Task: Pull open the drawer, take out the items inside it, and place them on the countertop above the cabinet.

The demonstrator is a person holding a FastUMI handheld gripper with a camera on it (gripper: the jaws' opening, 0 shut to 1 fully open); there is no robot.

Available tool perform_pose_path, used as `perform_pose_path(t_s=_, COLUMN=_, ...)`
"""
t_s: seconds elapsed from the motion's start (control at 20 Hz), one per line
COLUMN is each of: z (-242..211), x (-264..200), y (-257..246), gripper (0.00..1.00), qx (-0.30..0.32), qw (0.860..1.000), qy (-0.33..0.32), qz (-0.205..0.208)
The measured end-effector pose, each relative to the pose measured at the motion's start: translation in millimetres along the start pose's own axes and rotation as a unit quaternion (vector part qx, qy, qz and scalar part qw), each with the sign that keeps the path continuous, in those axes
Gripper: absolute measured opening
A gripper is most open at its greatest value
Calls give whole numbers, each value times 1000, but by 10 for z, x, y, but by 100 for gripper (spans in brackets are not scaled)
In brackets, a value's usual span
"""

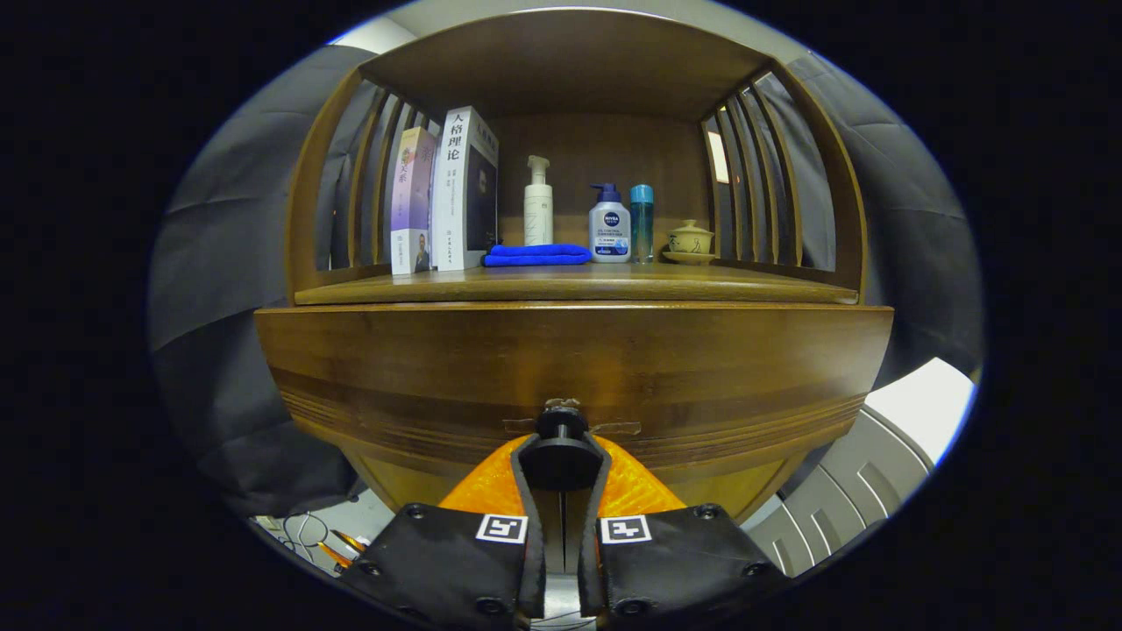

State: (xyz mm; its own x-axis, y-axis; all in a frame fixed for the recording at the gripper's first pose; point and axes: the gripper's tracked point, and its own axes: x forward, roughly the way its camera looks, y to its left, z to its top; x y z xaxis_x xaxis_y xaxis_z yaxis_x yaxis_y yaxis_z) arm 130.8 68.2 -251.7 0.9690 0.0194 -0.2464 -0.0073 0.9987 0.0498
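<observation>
A wooden cabinet stands close in front of me. Its wide drawer front [570, 359] spans the space below the countertop [570, 282]. A dark round knob [561, 423] sticks out of the drawer front at its middle. My gripper [561, 449] is shut on this knob, one finger pressing on each side of it. The inside of the drawer is hidden behind its front panel.
On the countertop stand two upright books [456, 188], a white pump bottle [537, 206], a folded blue cloth [536, 255], a white-and-blue pump bottle [609, 228], a teal bottle [642, 223] and a lidded cup on a saucer [690, 239]. Slatted sides and a wooden top enclose the shelf. Cables [307, 530] lie low to the left.
</observation>
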Motion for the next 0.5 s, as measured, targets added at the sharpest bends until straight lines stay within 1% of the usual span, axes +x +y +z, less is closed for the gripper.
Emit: perform_pose_path(t_s=0.5, z=-106, x=-373, y=17, gripper=16, qx=3, qw=1000, qy=-2, qz=23)
